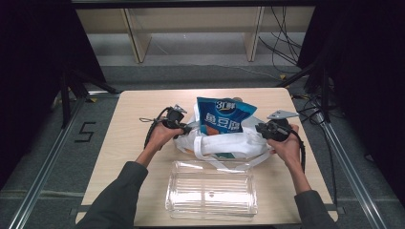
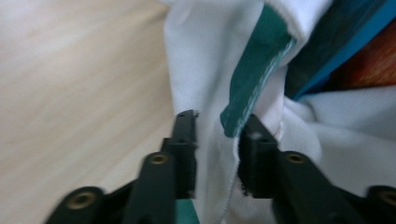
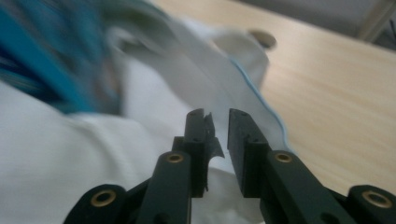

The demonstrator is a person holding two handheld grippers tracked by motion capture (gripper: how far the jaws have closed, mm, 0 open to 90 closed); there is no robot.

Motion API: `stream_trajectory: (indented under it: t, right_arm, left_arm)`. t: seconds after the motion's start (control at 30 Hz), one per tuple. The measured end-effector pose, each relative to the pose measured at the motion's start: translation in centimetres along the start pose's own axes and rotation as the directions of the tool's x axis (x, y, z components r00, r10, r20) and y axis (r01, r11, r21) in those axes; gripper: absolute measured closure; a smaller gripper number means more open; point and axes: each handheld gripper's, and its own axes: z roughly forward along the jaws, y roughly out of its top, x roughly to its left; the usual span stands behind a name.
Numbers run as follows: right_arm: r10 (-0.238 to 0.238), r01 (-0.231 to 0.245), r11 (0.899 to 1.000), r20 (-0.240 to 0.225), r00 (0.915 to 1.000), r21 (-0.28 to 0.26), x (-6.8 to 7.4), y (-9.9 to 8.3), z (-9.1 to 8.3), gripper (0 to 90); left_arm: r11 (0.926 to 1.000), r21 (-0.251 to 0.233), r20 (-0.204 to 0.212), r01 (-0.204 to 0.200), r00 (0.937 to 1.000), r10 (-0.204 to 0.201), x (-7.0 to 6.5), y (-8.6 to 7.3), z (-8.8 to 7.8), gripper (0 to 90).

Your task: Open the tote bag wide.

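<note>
A white cloth bag (image 1: pixel 224 143) with green trim lies in the middle of the table, and a blue snack packet (image 1: pixel 224 117) stands up out of it. My left gripper (image 1: pixel 184 129) is at the bag's left rim. In the left gripper view a fold of the bag (image 2: pixel 201 56) hangs loosely between the jaws of my left gripper (image 2: pixel 218 119), which stand apart. At the bag's right rim is my right gripper (image 1: pixel 260 129). In its own view my right gripper (image 3: pixel 217 114) shows a narrow gap, with a thin edge of the bag (image 3: pixel 56 154) lying against one pad.
A clear plastic container (image 1: pixel 210 193) sits near the table's front edge, just in front of the bag. The bag's white straps trail toward it. Bare wooden table (image 1: pixel 133 109) lies to the left and right of the bag. Wooden shelving and cables stand beyond the far edge.
</note>
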Motion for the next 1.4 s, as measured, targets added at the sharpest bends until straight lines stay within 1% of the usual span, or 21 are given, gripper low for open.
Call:
stream_trajectory:
  t: [0.03, 0.07, 0.2, 0.23, 0.27, 0.5, 0.57, 0.6, 0.63, 0.67, 0.83, 0.87, 0.93, 0.97, 1.07, 1.1, 1.13, 1.2, 1.3, 1.37, 1.4]
  right_arm:
    - [0.000, 0.000, 1.000, 0.000, 1.0000, 0.000, 0.0, 0.0, 0.0, 75.2]
    - [-0.008, 0.007, 1.000, -0.064, 0.9979, -0.021, 1.3, 0.7, -1.8, 74.0]
    - [-0.005, -0.005, 0.999, -0.172, 0.9851, -0.054, 3.5, 0.9, -3.0, 59.7]
    - [-0.005, -0.005, 0.999, -0.172, 0.9851, -0.054, 3.5, 0.9, -3.0, 59.7]
    - [-0.010, 0.005, 1.000, -0.196, 0.9806, -0.026, 4.0, 0.8, -2.7, 49.1]
    - [0.005, 0.006, 0.999, -0.234, 0.9721, 0.047, 4.5, 0.0, -0.6, 36.7]
    - [-0.021, 0.044, 0.996, -0.262, 0.9650, 0.079, 4.9, -0.1, 0.1, 54.4]
    - [-0.021, 0.044, 0.996, -0.262, 0.9650, 0.079, 4.9, -0.1, 0.1, 54.4]
    - [-0.053, 0.086, 0.989, -0.254, 0.9656, 0.118, 5.2, -0.3, 0.4, 66.6]
    - [-0.134, 0.175, 0.970, -0.231, 0.9636, 0.169, 5.5, -1.0, 1.1, 84.5]
    - [-0.091, 0.166, 0.953, -0.284, 0.9544, 0.252, 5.4, -2.4, 1.8, 90.0]
    - [-0.060, 0.134, 0.962, -0.295, 0.9537, 0.236, 5.3, -3.0, 2.2, 90.0]
    - [-0.033, 0.120, 0.961, -0.326, 0.9448, 0.250, 4.8, -3.7, 2.7, 90.0]
    - [-0.008, 0.099, 0.963, -0.342, 0.9398, 0.251, 4.8, -4.3, 3.0, 90.0]
    - [-0.017, 0.111, 0.958, -0.333, 0.9429, 0.265, 4.8, -4.2, 2.8, 90.0]
    - [-0.017, 0.111, 0.958, -0.333, 0.9429, 0.265, 4.8, -4.2, 2.8, 90.0]
    - [0.002, 0.081, 0.969, -0.335, 0.9422, 0.235, 4.9, -4.1, 2.7, 81.8]
    - [-0.002, 0.092, 0.963, -0.334, 0.9425, 0.255, 4.8, -3.5, 2.0, 75.9]
    - [-0.024, 0.062, 0.991, -0.298, 0.9542, 0.121, 4.2, -1.3, -0.6, 66.2]
    - [-0.013, 0.017, 1.000, -0.267, 0.9636, 0.015, 3.3, 1.0, -3.6, 63.1]
    - [-0.013, 0.017, 1.000, -0.267, 0.9636, 0.015, 3.3, 1.0, -3.6, 63.1]
  left_arm:
    - [1.0000, 0.000, 0.000, 0.000, 1.0000, 0.000, 0.0, 0.0, 0.0, 55.0]
    - [0.9994, -0.035, 0.003, 0.004, 1.0000, -0.004, -0.2, 1.0, -0.9, 51.8]
    - [0.9982, -0.029, -0.005, -0.053, 0.9986, 0.052, -0.6, 2.5, -1.3, 55.2]
    - [0.9977, -0.024, -0.004, -0.064, 0.9980, 0.064, -0.7, 2.9, -1.1, 55.2]
    - [0.9968, -0.007, -0.005, -0.079, 0.9969, 0.079, -0.7, 3.5, -0.8, 61.4]
    - [0.9985, -0.007, 0.007, -0.055, 0.9985, 0.055, -0.6, 4.2, -0.2, 79.6]
    - [0.9992, -0.005, 0.001, -0.039, 0.9992, 0.039, -0.4, 4.2, 0.4, 81.9]
    - [0.9992, -0.005, 0.001, -0.039, 0.9992, 0.039, -0.4, 4.2, 0.4, 82.6]
    - [0.9997, -0.011, 0.005, -0.021, 0.9998, 0.021, -0.2, 4.1, 0.5, 82.6]
    - [0.9997, -0.025, 0.000, -0.004, 1.0000, 0.004, 0.0, 4.1, 0.6, 84.0]
    - [0.9923, -0.052, 0.027, 0.113, 0.9934, -0.112, 1.5, 3.3, 1.7, 85.0]
    - [0.9895, -0.045, 0.035, 0.137, 0.9901, -0.136, 1.8, 3.1, 2.2, 85.1]
    - [0.9888, -0.011, 0.017, 0.149, 0.9888, -0.148, 2.2, 2.5, 3.4, 85.1]
    - [0.9814, 0.003, 0.011, 0.192, 0.9813, -0.192, 2.7, 1.9, 4.6, 85.1]
    - [0.9762, 0.019, 0.024, 0.216, 0.9760, -0.216, 2.7, 1.5, 5.5, 84.4]
    - [0.9764, 0.018, 0.021, 0.215, 0.9763, -0.216, 2.6, 1.5, 5.4, 84.4]
    - [0.9857, 0.026, -0.015, 0.167, 0.9860, -0.166, 2.4, 2.0, 4.5, 78.3]
    - [0.9895, 0.015, -0.018, 0.144, 0.9895, -0.143, 2.3, 2.2, 3.7, 74.9]
    - [0.9914, -0.045, 0.004, 0.123, 0.9924, -0.123, 2.0, 2.8, 1.2, 54.0]
    - [0.9875, -0.125, 0.012, 0.096, 0.9954, -0.095, 1.4, 3.4, -1.7, 47.0]
    - [0.9875, -0.125, 0.012, 0.096, 0.9954, -0.095, 1.4, 3.4, -1.7, 48.0]
